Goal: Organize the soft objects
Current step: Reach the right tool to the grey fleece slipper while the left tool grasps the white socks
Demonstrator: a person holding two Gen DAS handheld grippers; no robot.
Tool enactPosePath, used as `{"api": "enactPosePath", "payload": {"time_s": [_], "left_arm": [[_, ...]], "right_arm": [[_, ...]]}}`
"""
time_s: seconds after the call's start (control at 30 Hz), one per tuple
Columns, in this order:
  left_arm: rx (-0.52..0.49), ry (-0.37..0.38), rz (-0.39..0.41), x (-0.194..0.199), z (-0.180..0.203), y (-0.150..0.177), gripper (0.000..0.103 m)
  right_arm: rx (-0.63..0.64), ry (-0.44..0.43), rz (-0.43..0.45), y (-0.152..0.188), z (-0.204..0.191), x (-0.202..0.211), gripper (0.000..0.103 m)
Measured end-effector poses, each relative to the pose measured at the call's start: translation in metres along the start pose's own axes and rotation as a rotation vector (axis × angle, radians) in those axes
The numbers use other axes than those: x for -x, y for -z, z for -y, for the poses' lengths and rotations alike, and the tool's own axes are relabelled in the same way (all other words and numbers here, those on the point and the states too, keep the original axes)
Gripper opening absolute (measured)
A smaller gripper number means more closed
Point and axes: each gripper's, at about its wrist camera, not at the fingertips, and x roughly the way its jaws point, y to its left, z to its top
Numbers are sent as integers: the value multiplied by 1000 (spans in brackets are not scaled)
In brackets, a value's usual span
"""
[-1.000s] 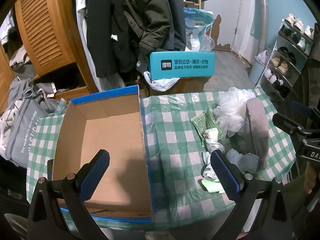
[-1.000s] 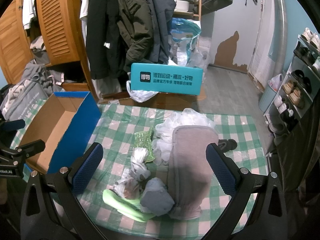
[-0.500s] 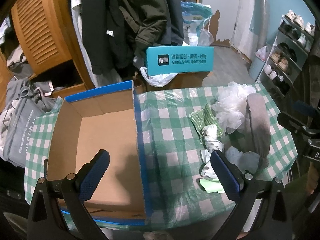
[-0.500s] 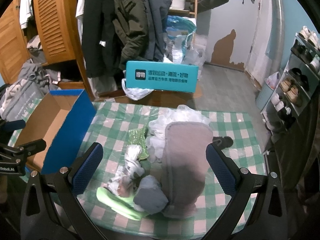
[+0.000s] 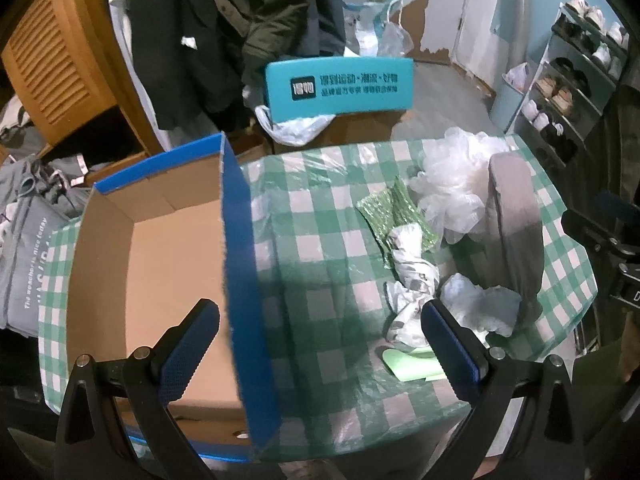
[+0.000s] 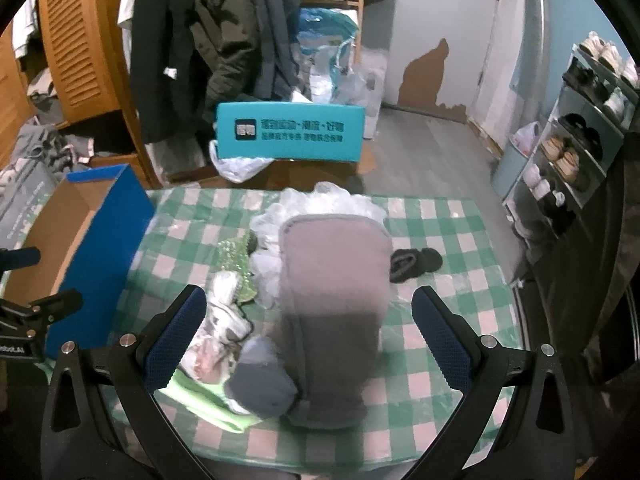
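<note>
A pile of soft things lies on the green checked tablecloth [image 6: 440, 240]: a long grey pad [image 6: 332, 304], a white mesh puff [image 6: 344, 204], a green sparkly cloth [image 6: 236, 256], a patterned white rag [image 6: 224, 316], a blue-grey bundle [image 6: 260, 384] and a light green cloth [image 6: 200, 396]. A dark sock [image 6: 414, 262] lies apart to the right. The blue cardboard box [image 5: 240, 264] stands open on the left, with nothing inside. My left gripper [image 5: 320, 332] is open, straddling the box's right wall. My right gripper [image 6: 308, 332] hangs open above the near end of the grey pad.
A teal box [image 6: 290, 132] stands on the floor behind the table, with hung coats [image 6: 224, 40] and a wooden louvred door [image 6: 80, 40] beyond. A shoe rack [image 6: 584, 140] lines the right wall. Grey bags [image 5: 28, 240] lie left of the table.
The left gripper has drifted right, from over the box's inside to straddling its right wall. The right gripper has moved forward and lower toward the pile. Both stay open.
</note>
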Motion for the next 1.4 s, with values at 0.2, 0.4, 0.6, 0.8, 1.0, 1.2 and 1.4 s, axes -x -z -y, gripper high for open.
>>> {"api": "enactPosePath", "payload": {"time_s": [0.2,0.4,0.6,0.8,1.0,1.2,1.4], "left_arm": [[-17,21,-45,-19,10,-2,102],[2,36,-89,-42,12,-2,102],[10,40,-111,-61,16,-5,102],[-36,57,-131,-76,30,-9,102],[-85,80,-143,-86,43,-12,102],[-113,99,-151,-94,53,-15,102],[-160,104,-183,-109,65,-12,102]], "right_arm": [[-41,4,-49,6,12,-17,101],[-94,-13,-107,13,24,-35,101],[-96,-4,-149,21,28,-49,101],[-71,7,-192,28,27,-64,101],[-50,11,-242,37,27,-81,101],[-33,15,-283,43,24,-97,101],[-40,44,-334,49,27,-115,101]]}}
